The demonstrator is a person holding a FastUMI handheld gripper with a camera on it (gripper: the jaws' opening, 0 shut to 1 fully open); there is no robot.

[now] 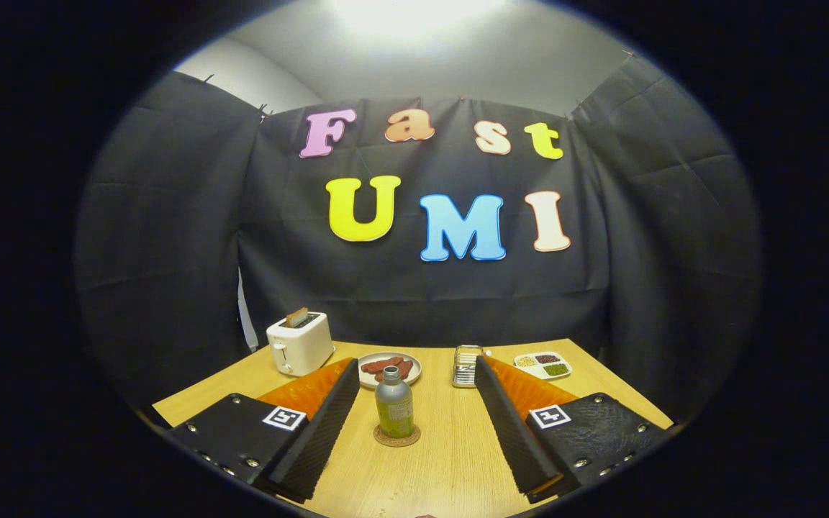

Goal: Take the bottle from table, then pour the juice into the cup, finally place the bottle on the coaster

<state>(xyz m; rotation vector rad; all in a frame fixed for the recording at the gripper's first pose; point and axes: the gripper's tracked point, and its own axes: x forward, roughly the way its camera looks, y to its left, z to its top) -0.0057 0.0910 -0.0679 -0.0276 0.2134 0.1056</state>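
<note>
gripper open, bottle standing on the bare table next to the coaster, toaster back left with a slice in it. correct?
One thing is off: in the gripper view the bottle stands upright on the coaster, not beside it. The rest holds: the gripper is open, fingers apart either side of the bottle, and the toaster sits back left with a slice.

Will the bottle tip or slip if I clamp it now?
The bottle is tall and narrow on a small coaster, so a nudge may tip it. Its smooth, metallic-looking body could slip. The tongs are open either side; squeeze evenly.

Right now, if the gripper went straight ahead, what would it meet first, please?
Probably the bottle standing on its coaster, centred ahead of the open gripper. The plate lies beyond; depth is uncertain.
</note>
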